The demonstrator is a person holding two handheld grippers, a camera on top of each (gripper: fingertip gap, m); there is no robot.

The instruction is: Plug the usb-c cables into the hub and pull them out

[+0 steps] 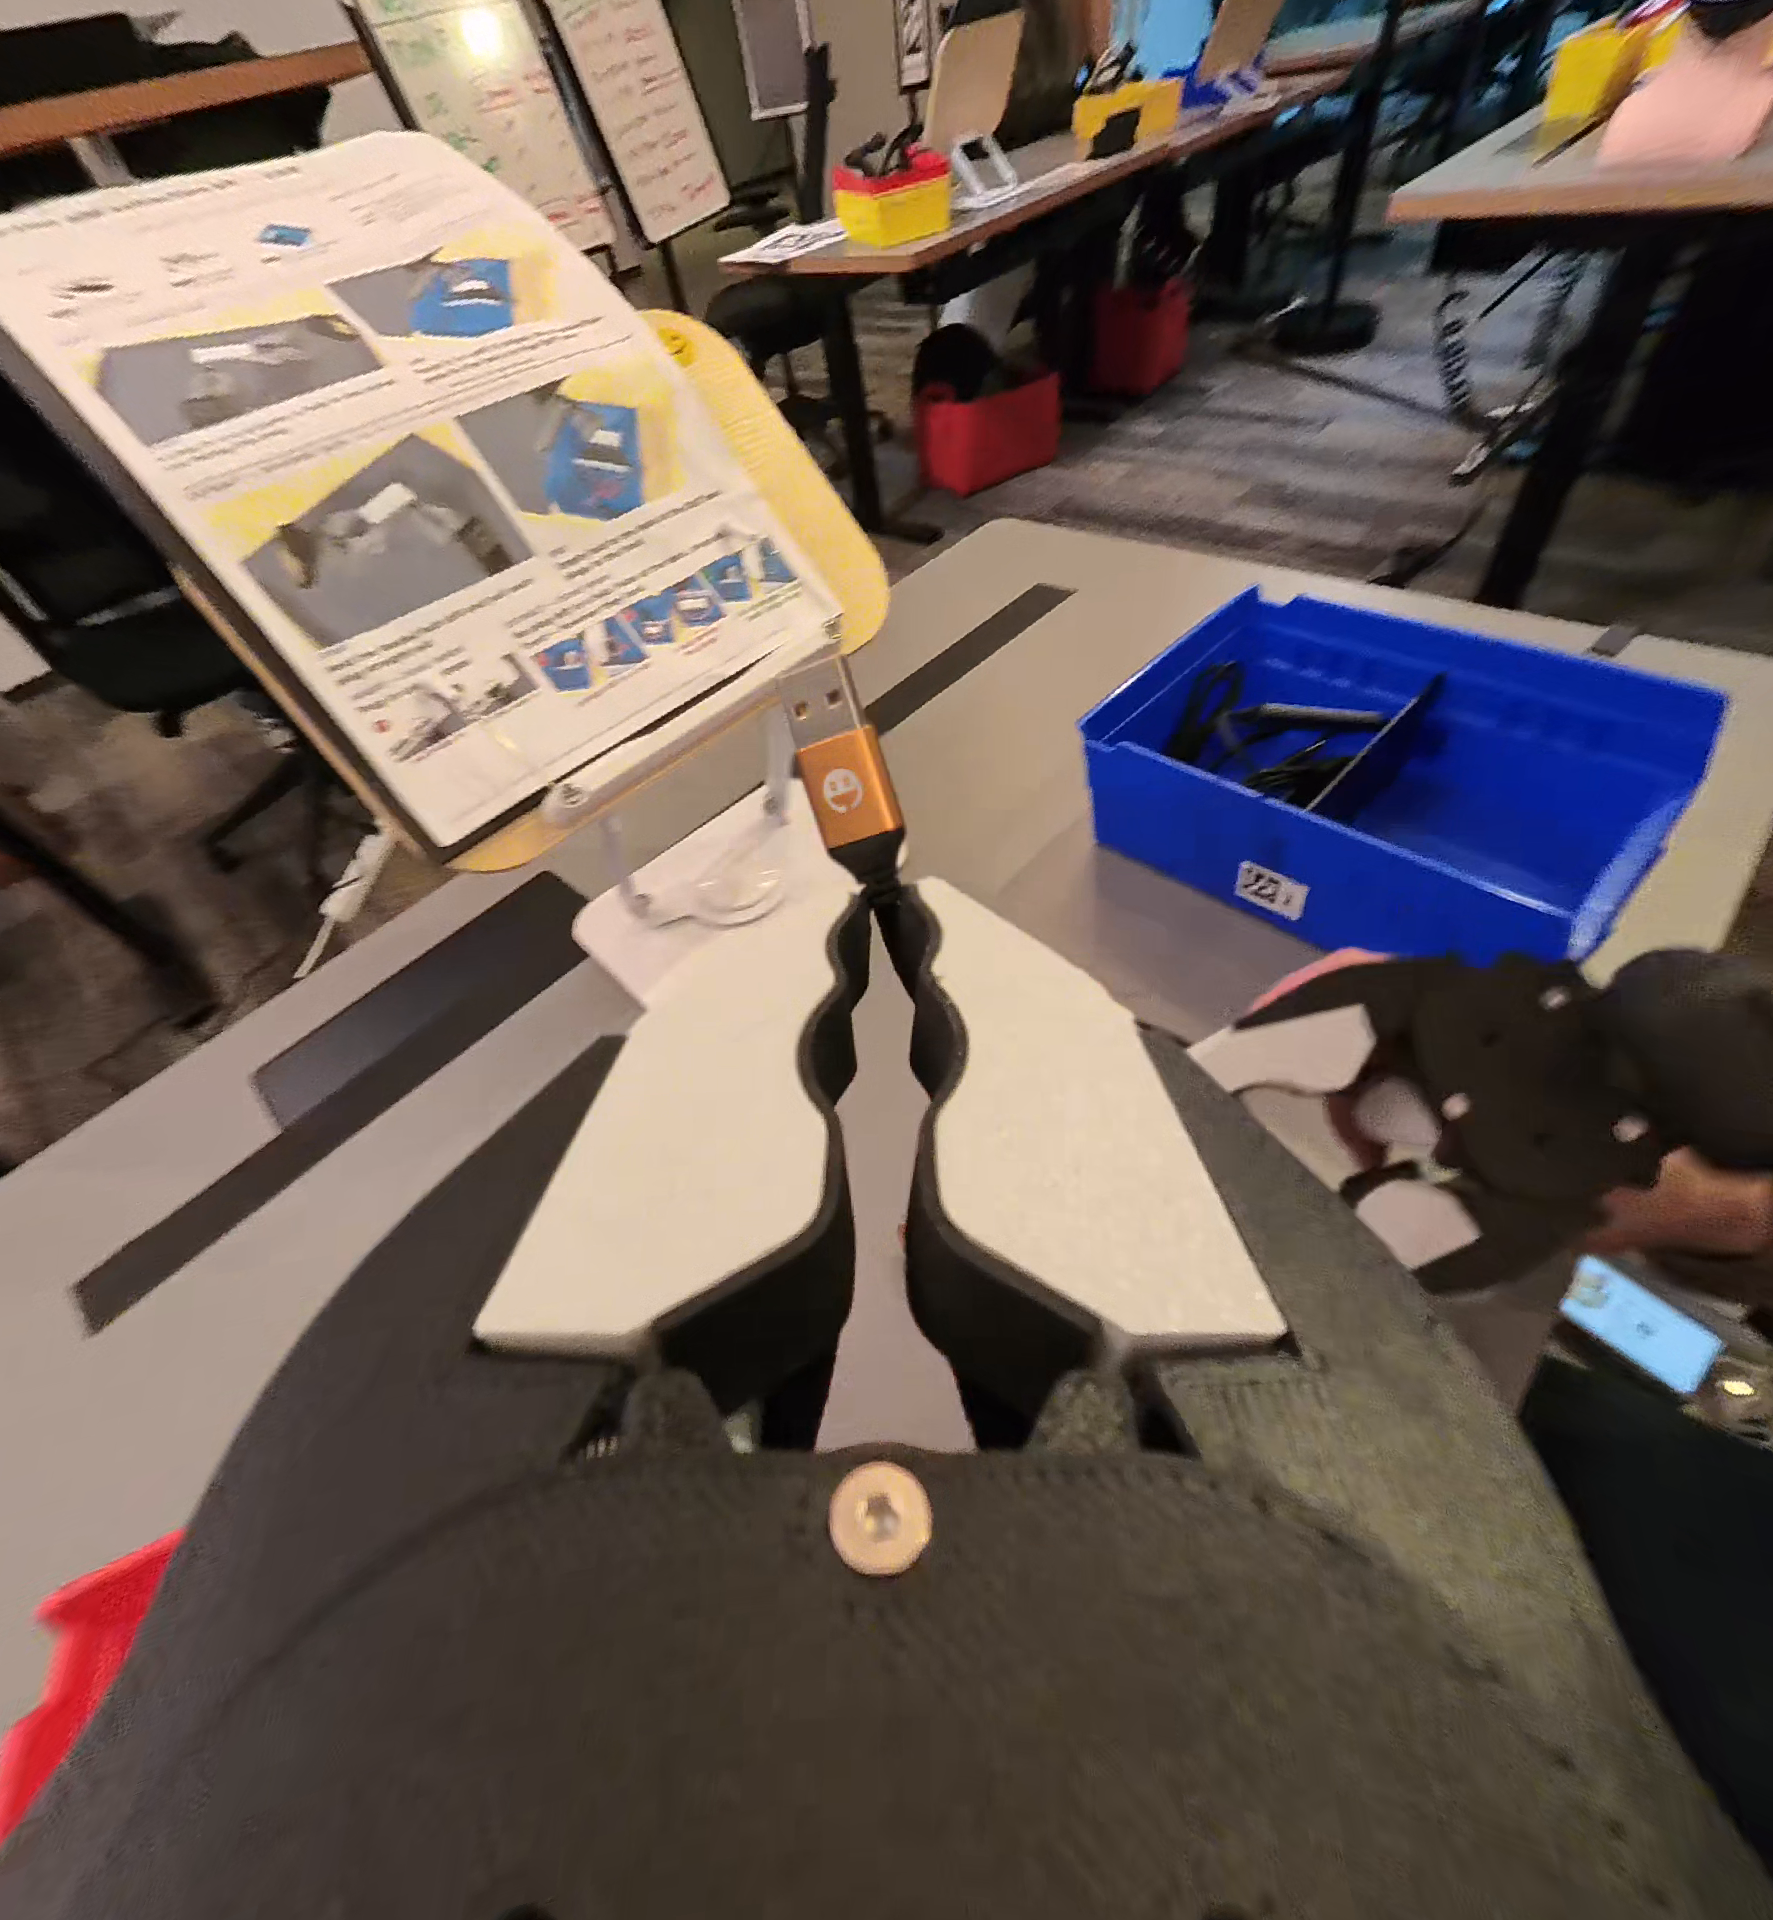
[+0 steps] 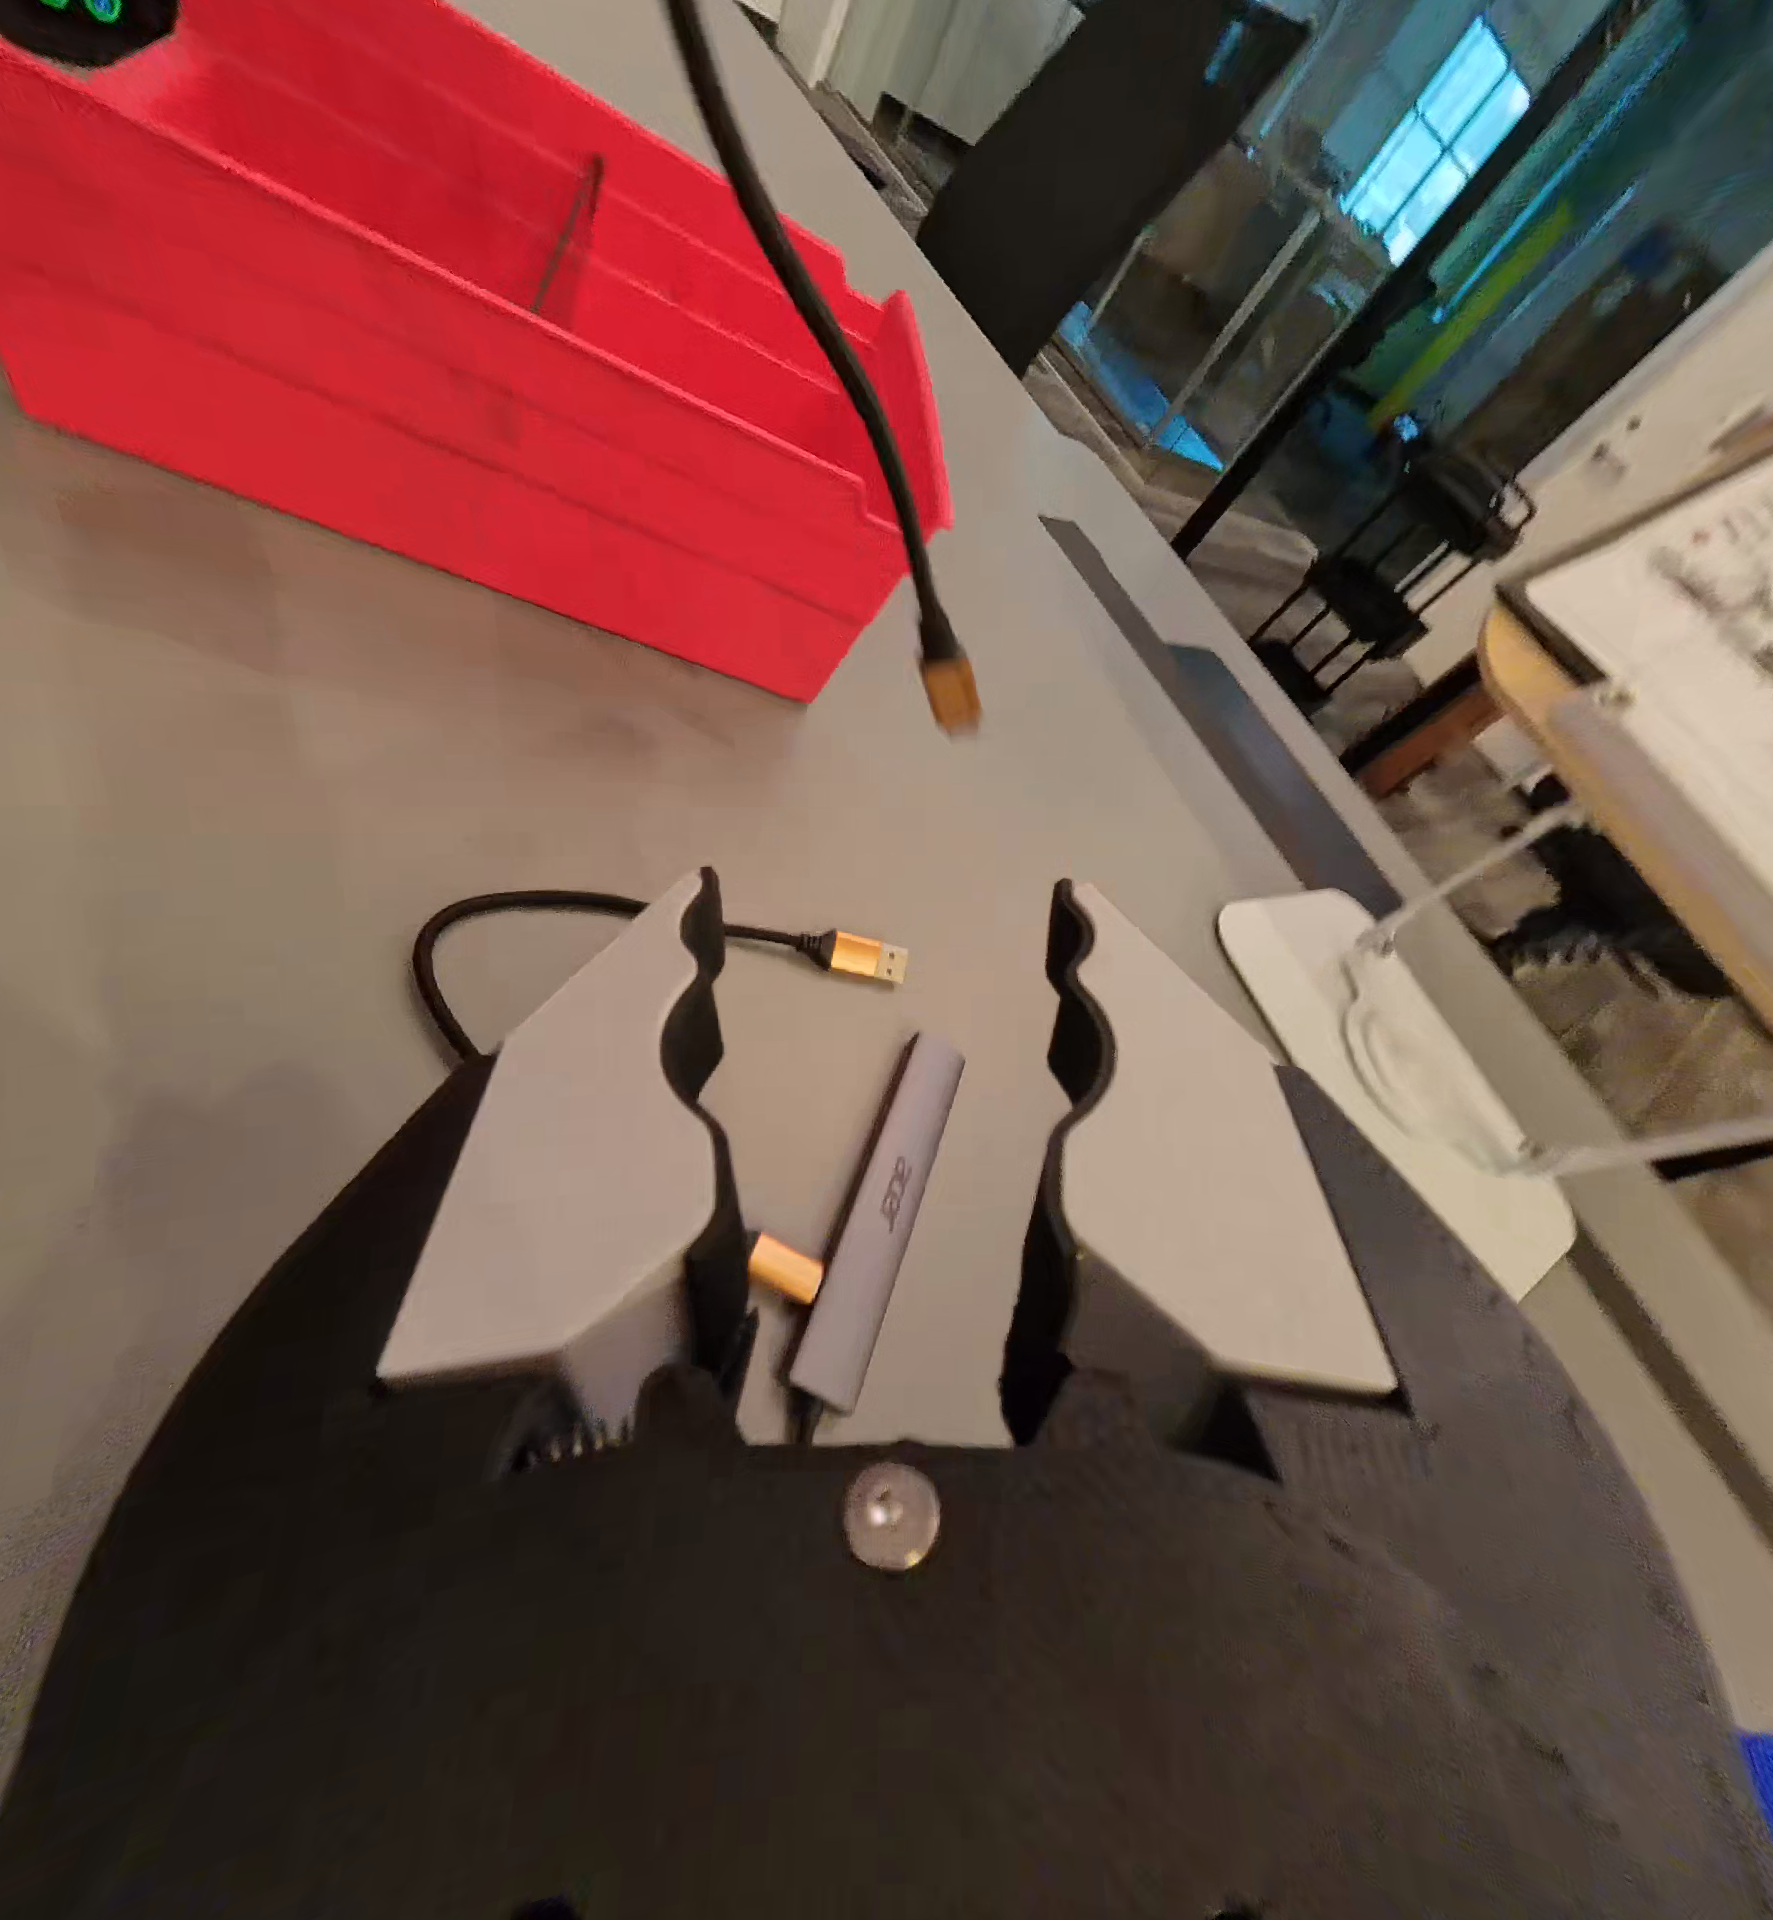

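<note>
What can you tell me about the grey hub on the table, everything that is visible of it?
The hub is a slim grey bar with a metallic look, lying flat on the grey table. It sits between the open fingers of the right gripper, which do not touch it. One orange plug is in its left side. A dark cable leaves its near end.

Hub (image 2: 880,1216) is finished in matt brushed metal. Cable plug (image 1: 847,792) is sleeved in glossy orange metal. Red bin (image 2: 425,416) is moulded in smooth plastic.
</note>
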